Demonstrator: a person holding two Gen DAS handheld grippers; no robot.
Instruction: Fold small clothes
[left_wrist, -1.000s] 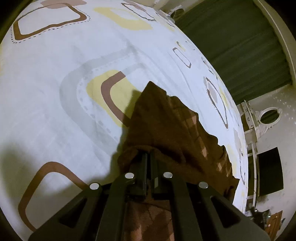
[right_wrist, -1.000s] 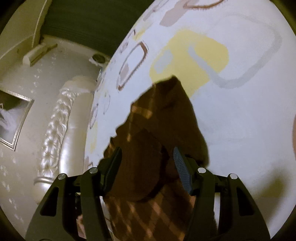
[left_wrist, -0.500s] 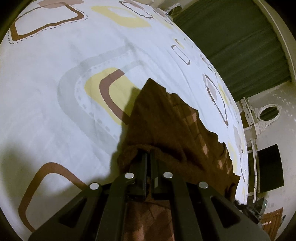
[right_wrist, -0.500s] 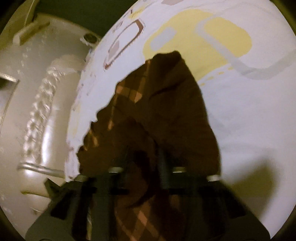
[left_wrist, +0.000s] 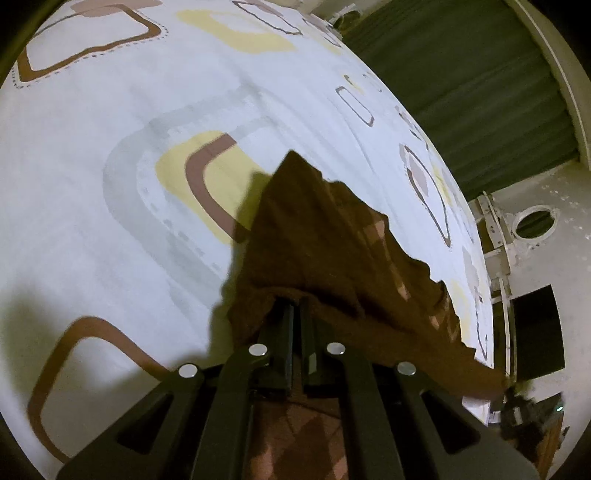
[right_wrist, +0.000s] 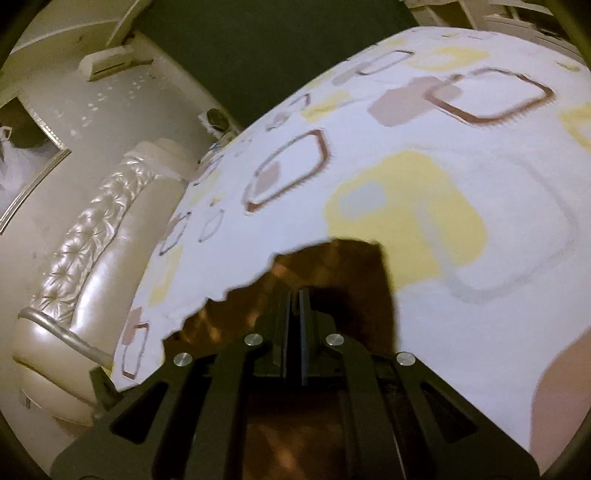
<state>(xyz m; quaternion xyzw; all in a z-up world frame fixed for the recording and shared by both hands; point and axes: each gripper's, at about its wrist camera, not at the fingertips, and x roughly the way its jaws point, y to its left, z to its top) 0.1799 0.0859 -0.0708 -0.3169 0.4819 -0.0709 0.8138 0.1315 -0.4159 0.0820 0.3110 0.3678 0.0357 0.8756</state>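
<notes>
Both grippers (left_wrist: 295, 306) (right_wrist: 294, 295) on forward-pointing brown cloth (left_wrist: 332, 240)

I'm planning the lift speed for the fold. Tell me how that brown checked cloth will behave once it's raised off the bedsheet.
Probably floppy: the brown checked cloth bunches and sags around the left gripper. Likely light, since thin shut jaws on both sides, including the right gripper, hold it. Its wavy free edge may swing.

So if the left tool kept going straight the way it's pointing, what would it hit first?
The brown cloth the left tool is already clamped on; beyond that, probably the patterned bedsheet, though depth is hard to judge.
</notes>
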